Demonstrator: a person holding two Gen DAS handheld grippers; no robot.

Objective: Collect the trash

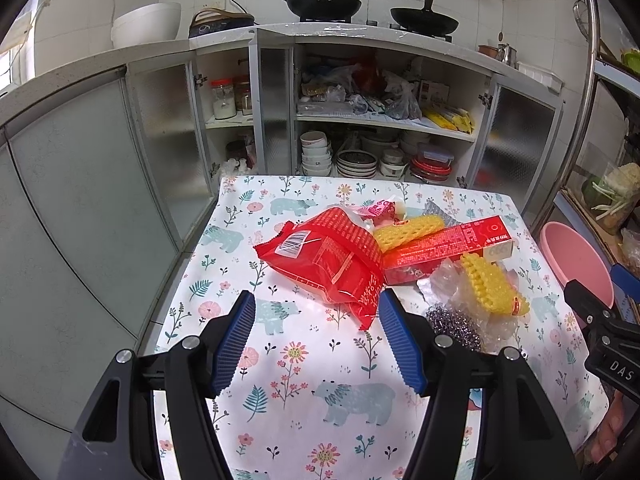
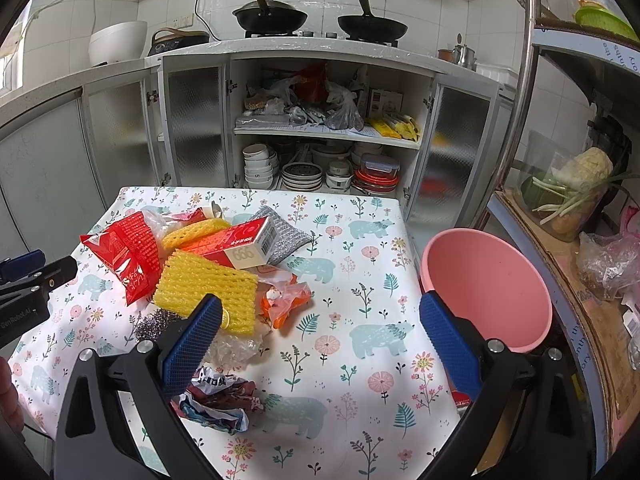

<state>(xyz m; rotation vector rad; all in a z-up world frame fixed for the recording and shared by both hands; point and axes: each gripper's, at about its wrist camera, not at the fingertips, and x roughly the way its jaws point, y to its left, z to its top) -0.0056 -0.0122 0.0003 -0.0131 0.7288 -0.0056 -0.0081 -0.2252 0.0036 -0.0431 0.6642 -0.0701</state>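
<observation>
Red snack bag (image 1: 334, 264) at frame centre on the floral tablecloth (image 1: 304, 364), touching a red carton (image 1: 448, 246) and yellow foam netting (image 1: 490, 290). Left gripper (image 1: 316, 320) low centre, jaws wide, empty, bracketing the bag's near corner. Right gripper (image 2: 320, 332) also gaping, empty; pink basin (image 2: 486, 284) centre right.

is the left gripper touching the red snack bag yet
Cannot tell. In the left wrist view the left gripper is open, its right finger's tip overlapping the red snack bag's edge; neither view shows contact or a gap plainly.
</observation>
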